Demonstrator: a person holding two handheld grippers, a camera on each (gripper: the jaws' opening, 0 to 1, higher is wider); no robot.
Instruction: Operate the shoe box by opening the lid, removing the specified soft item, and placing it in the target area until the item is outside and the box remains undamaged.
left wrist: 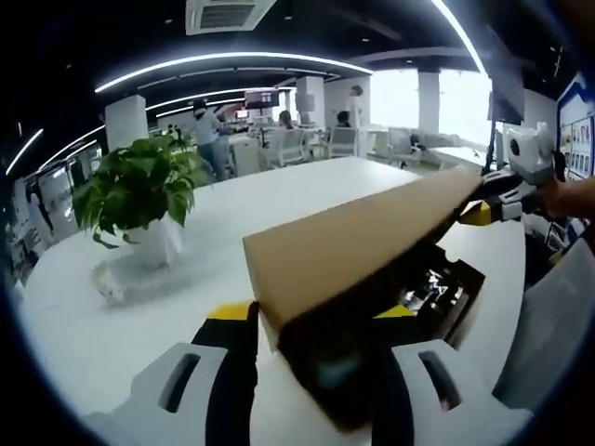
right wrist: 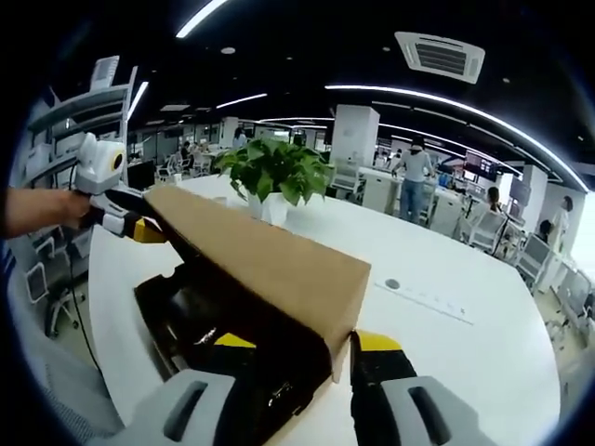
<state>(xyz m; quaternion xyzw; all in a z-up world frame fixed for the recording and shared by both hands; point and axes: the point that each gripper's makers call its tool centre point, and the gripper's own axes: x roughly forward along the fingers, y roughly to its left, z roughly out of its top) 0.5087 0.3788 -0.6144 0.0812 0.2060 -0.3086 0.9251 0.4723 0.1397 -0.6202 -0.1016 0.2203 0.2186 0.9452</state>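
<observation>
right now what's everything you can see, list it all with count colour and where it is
box lid: one, brown cardboard, lifted and tilted over the box, a gripper at each end
shoe box: one, black inside, on the table under the lid; contents dark, too unclear to name
table: one, white, large, under everything
potted plant: one, green leaves in a white pot, on the table beyond the box
office chairs: several, white, behind the table
people: a few, standing and seated in the background
ceiling vent: one, white, overhead
left gripper: white with yellow and black tips, at the lid's near end
right gripper: same colours, at the lid's other end
hand: one, holding the left gripper
</observation>
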